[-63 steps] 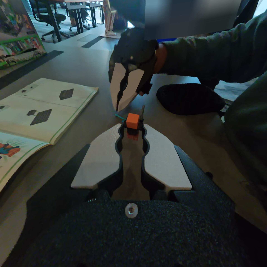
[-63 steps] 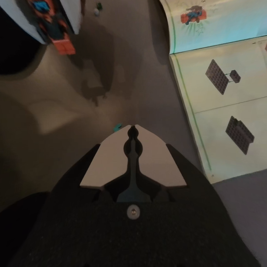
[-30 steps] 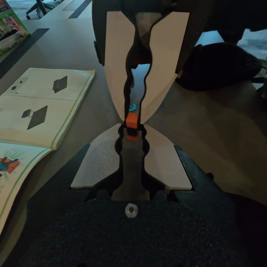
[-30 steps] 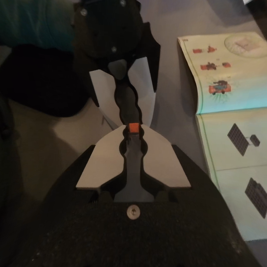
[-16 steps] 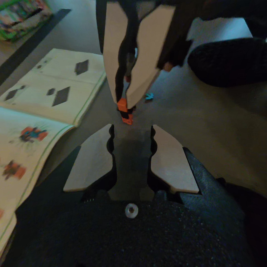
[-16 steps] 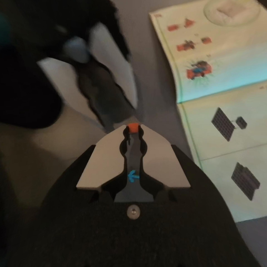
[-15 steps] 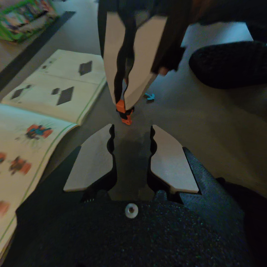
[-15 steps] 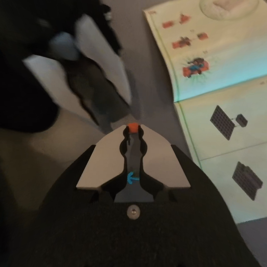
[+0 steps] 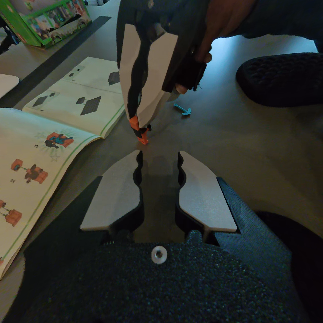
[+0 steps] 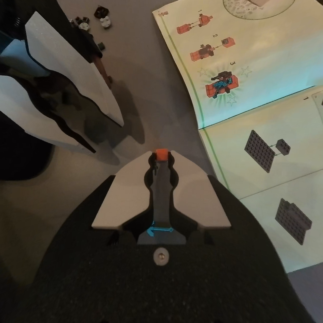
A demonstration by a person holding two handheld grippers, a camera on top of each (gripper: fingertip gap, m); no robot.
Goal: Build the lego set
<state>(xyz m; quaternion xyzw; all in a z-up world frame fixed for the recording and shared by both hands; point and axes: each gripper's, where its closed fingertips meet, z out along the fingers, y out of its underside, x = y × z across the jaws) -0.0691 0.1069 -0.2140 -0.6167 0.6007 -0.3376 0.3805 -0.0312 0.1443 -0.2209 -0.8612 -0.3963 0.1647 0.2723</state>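
The grey table (image 9: 236, 157) was the biggest thing, and it held everything else. An open instruction booklet (image 9: 57, 132) lay flat on it, with pictures of building steps. A green set box (image 9: 43, 22) stood far back on the table.

The left gripper (image 9: 159, 153) hung low over the table with its fingers spread wide and nothing between them. The right gripper (image 10: 161, 153) pointed down and was closed tight on a little orange figure (image 9: 139, 130). The figure's orange head was pinched at the fingertips, and its legs hung just above the table or touched it; I could not tell which.

A tiny blue pickaxe (image 9: 183, 110) lay on the table near the figure, apart from it. A few small dark and white pieces (image 10: 103, 21) sat farther off.

The figure looked put together. The pickaxe probably belonged with it next. The grey plates shown in the booklet were not in sight, so most of the set looked left to build.
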